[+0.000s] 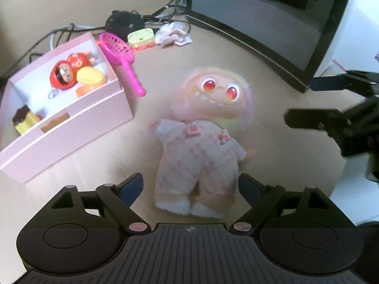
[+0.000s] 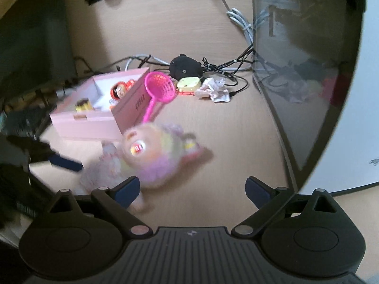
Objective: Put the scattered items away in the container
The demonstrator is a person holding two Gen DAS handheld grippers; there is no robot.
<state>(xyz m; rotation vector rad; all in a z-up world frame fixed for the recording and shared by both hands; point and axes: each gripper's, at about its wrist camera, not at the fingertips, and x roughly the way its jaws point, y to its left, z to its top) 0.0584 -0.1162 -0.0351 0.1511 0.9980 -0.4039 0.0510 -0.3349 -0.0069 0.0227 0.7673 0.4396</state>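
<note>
the plush doll (image 1: 201, 139) lies on its back on the table (image 1: 272, 108), just beside the pink box (image 1: 78, 118). it looks soft, light and squashy, so the middle of its body seems the best place to pinch; the fuzzy head may slip. the left gripper (image 1: 190, 187) has its fingers wide apart either side of the legs, not touching. the right gripper (image 2: 191, 189) is also spread and empty, near the head

Black ribbed claw (image 1: 190, 185) w/ blue pads (image 1: 131, 189), silver screws.
</note>
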